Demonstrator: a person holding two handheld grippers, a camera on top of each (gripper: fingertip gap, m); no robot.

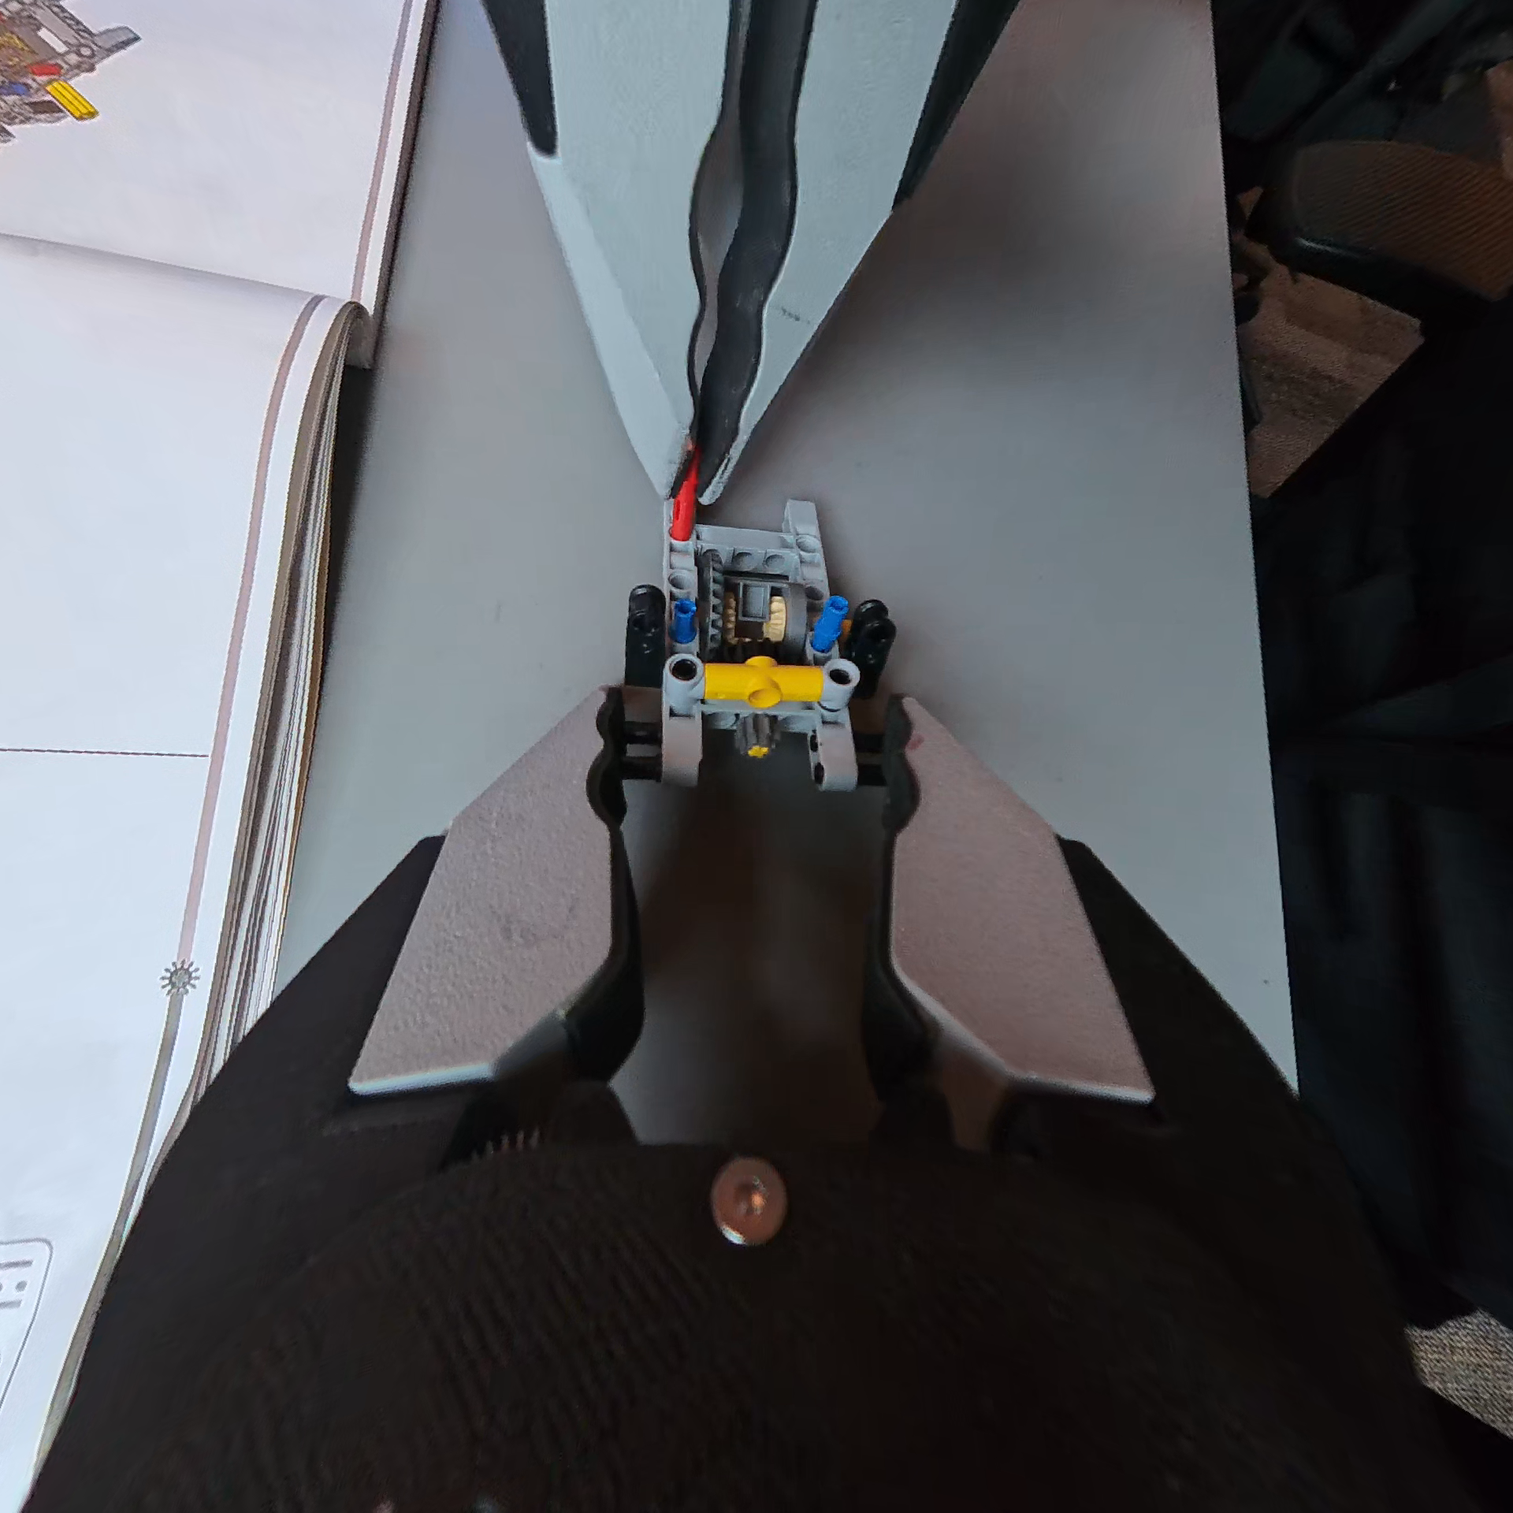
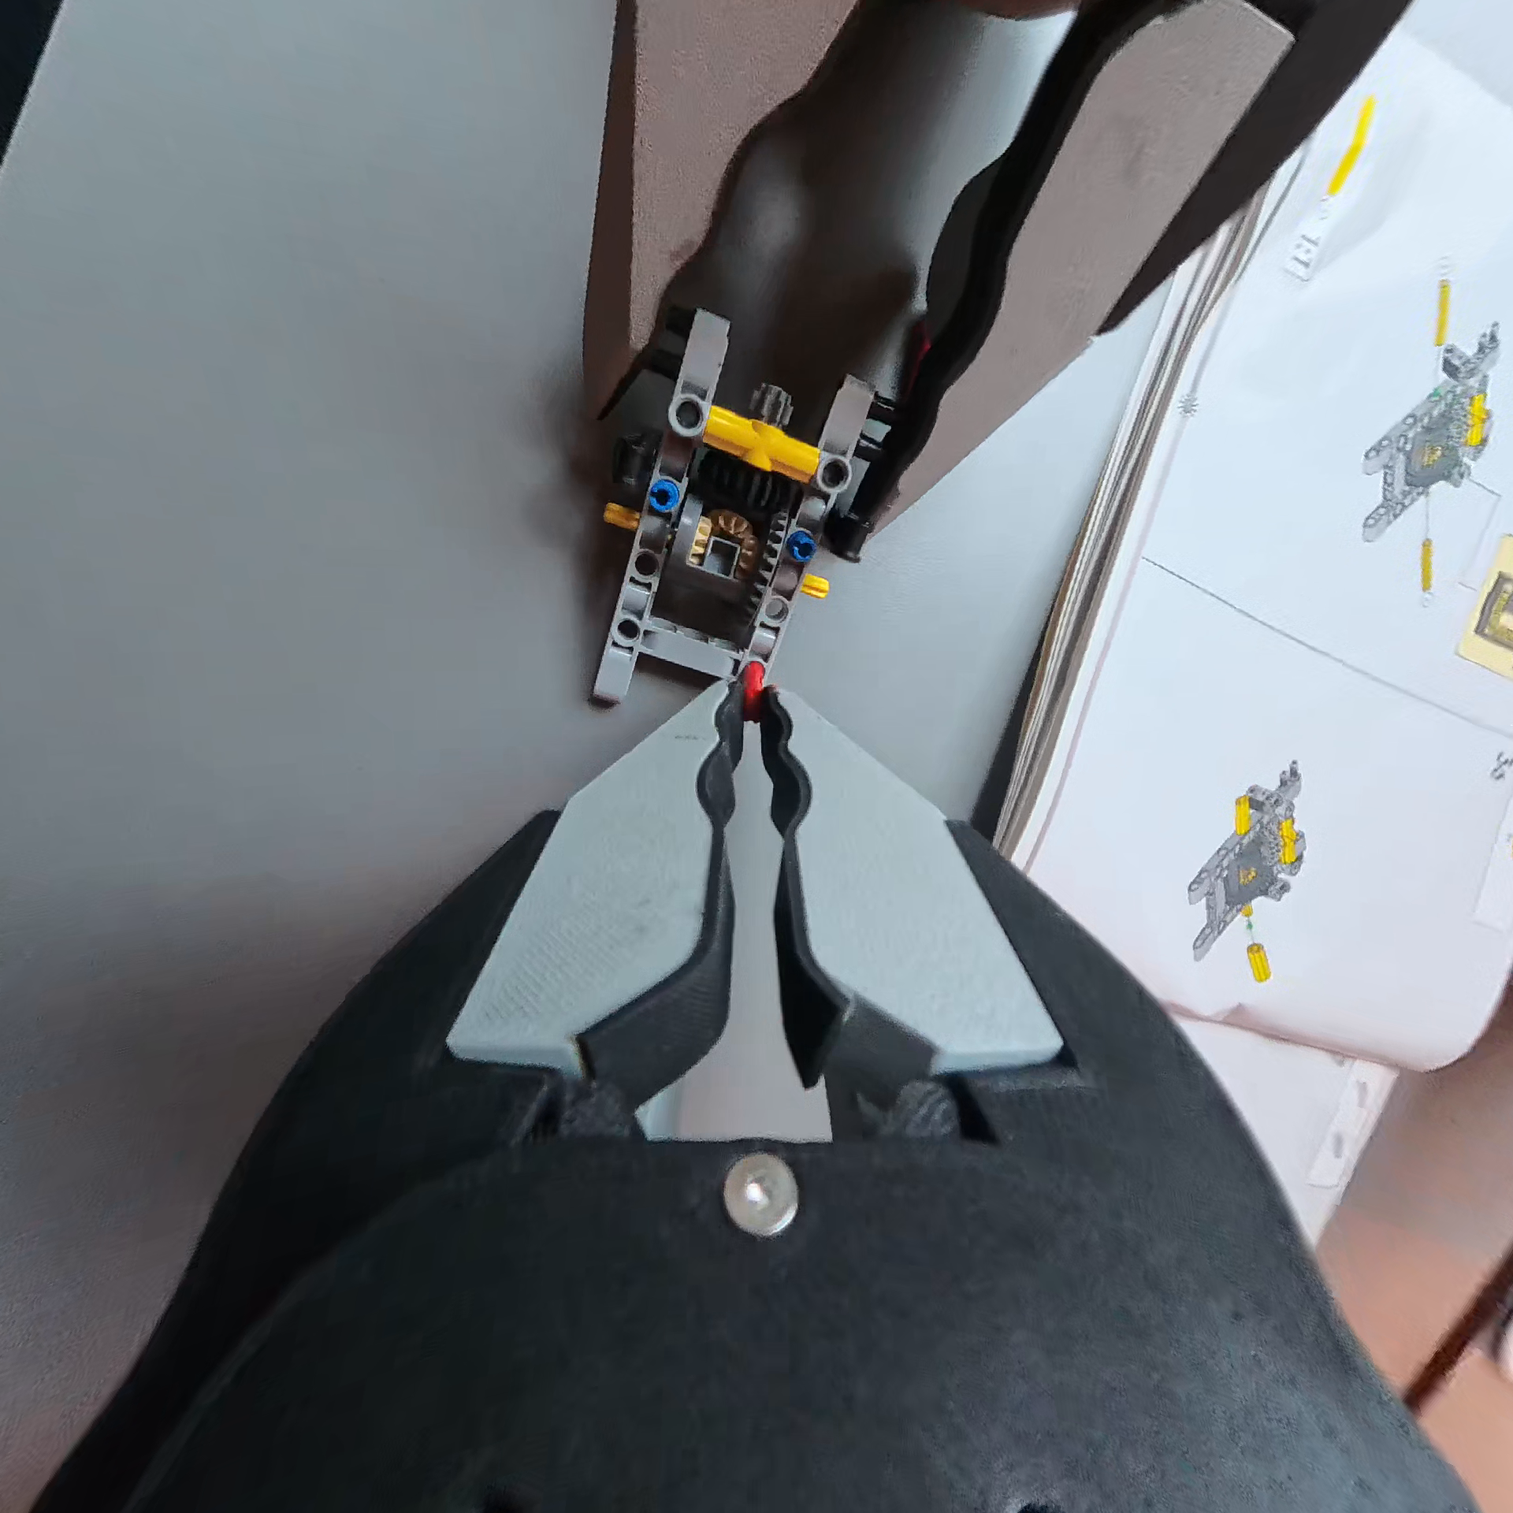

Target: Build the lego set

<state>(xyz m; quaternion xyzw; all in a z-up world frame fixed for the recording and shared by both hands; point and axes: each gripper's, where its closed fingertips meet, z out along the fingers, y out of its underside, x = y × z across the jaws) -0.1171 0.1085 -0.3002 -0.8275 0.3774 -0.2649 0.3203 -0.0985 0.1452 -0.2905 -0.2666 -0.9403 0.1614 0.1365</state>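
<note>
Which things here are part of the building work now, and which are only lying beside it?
In use:
- grey lego frame with gears and yellow crossbar, clamped by left gripper
- small red pin, pinched by right gripper at the frame's corner

Lying about:
- open white instruction booklet
- grey table

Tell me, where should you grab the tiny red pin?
Probably by its free end, from the side facing away from the grey frame. The red pin points into a corner hole there, and the right gripper already pinches that end.

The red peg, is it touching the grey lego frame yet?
Touching. The left wrist view shows the red peg meeting the grey lego frame at its corner hole, pinched in the right gripper.
</note>
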